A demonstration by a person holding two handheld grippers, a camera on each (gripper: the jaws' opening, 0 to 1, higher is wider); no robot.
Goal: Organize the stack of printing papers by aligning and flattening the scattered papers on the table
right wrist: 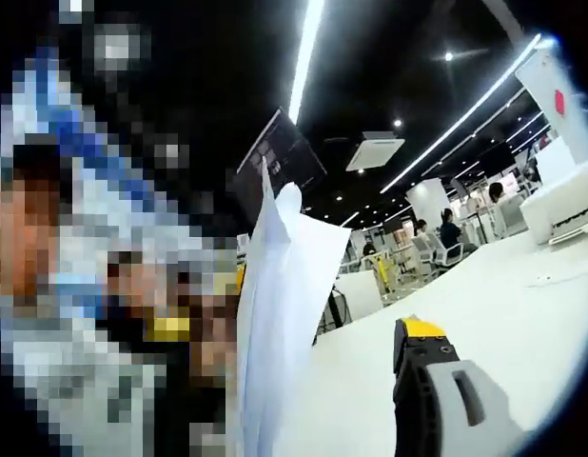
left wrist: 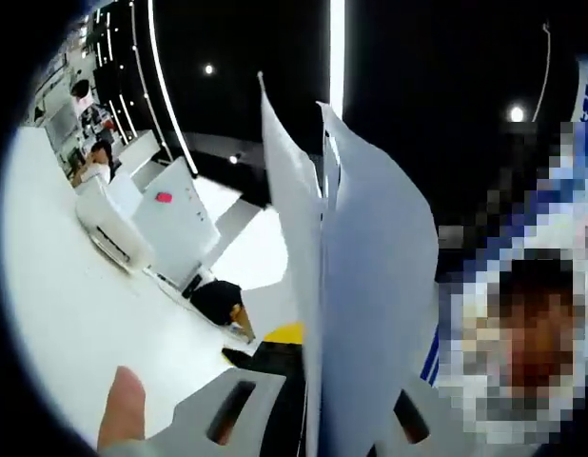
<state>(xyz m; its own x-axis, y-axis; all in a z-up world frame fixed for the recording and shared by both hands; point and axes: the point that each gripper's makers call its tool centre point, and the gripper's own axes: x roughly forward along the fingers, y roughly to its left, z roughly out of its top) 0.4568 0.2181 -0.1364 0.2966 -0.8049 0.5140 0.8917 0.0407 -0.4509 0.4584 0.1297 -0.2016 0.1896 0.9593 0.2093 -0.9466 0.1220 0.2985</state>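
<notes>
Several sheets of printing paper [left wrist: 370,286] stand edge-on and upright, lifted off the white table [left wrist: 66,314], long axis running up from between the left gripper's [left wrist: 318,419] jaws, which look clamped on the sheaf's lower edge. In the right gripper view the same papers [right wrist: 280,314] hang to the left of the right gripper [right wrist: 370,419]; one jaw with a yellow tip sits well apart from the papers, the other jaw is hidden behind the sheet, so cannot tell its state. Left gripper is the nearer one; likely next move is lowering the sheaf toward the table to square the edges.
</notes>
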